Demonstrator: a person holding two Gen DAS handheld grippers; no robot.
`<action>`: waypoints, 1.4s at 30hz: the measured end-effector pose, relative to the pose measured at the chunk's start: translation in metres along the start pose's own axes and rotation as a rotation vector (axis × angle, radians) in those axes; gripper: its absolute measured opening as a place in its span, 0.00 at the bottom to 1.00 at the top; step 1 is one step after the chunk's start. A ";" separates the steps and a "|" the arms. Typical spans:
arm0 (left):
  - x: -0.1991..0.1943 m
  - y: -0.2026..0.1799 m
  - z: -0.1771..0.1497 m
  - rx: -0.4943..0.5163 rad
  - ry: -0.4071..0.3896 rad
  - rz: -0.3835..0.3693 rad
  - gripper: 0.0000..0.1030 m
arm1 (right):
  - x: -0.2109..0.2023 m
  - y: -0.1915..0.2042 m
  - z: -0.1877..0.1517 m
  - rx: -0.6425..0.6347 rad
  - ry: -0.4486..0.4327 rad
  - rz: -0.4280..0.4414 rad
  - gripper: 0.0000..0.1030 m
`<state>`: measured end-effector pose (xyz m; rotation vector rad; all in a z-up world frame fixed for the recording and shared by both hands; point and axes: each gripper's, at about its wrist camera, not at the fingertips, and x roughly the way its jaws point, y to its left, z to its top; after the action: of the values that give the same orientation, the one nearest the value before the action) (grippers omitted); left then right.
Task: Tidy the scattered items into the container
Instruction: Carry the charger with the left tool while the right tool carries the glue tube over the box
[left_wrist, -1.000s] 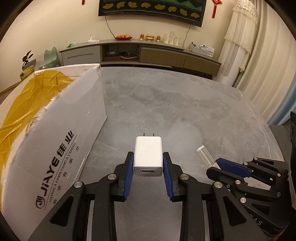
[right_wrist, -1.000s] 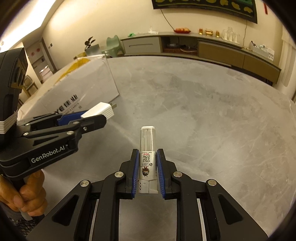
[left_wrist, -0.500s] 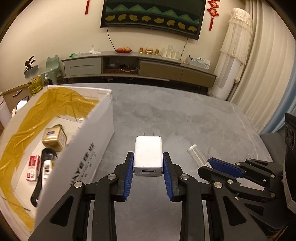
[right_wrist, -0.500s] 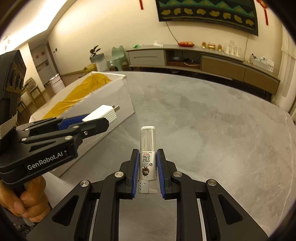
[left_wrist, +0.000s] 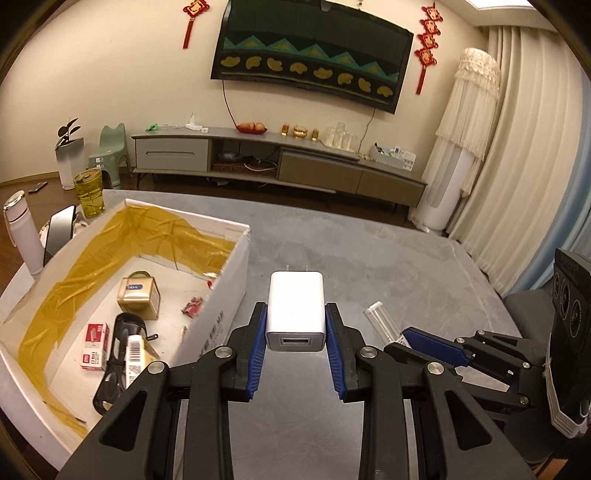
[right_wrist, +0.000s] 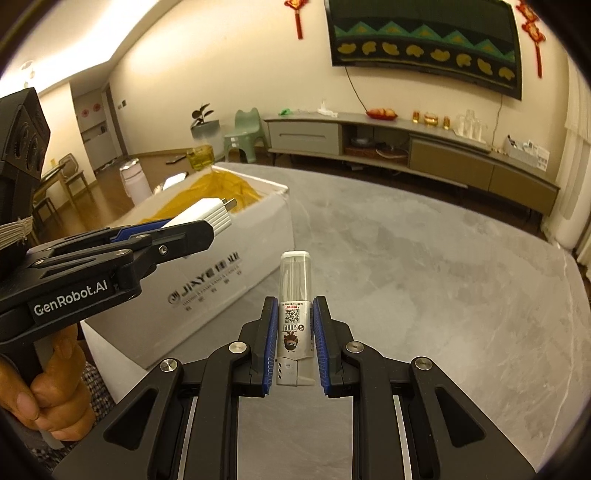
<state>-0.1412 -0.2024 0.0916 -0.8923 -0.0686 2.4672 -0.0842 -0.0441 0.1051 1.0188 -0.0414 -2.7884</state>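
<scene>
L fingers (left_wrist: 295, 328): clamped on white USB charger (left_wrist: 296, 312), prongs fwd, held above tabletop (left_wrist: 369, 258), just right of box
R fingers (right_wrist: 295, 334): clamped on clear-capped tube (right_wrist: 294, 295), off tabletop
box (left_wrist: 229, 295): white, yellow-taped, holds misc items, left side

box (left_wrist: 236, 254) near corner cut off; label (right_wrist: 291, 325) print perhaps unreadable

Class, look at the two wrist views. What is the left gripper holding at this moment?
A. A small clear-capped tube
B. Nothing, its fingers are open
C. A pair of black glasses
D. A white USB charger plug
D. The left gripper is shut on the white charger plug, USB port facing the camera; the tube is in the right gripper, and the glasses lie in the box.
</scene>
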 end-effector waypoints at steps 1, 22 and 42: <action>-0.003 0.002 0.001 -0.004 -0.005 -0.003 0.30 | -0.001 0.002 0.002 -0.005 -0.004 0.000 0.20; -0.051 0.051 0.014 -0.086 -0.100 -0.009 0.30 | -0.012 0.064 0.031 -0.077 -0.086 0.030 0.20; -0.056 0.113 0.029 -0.226 -0.105 0.007 0.30 | -0.003 0.086 0.058 -0.047 -0.131 0.090 0.19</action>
<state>-0.1731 -0.3242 0.1231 -0.8531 -0.3877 2.5467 -0.1065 -0.1299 0.1587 0.8018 -0.0370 -2.7558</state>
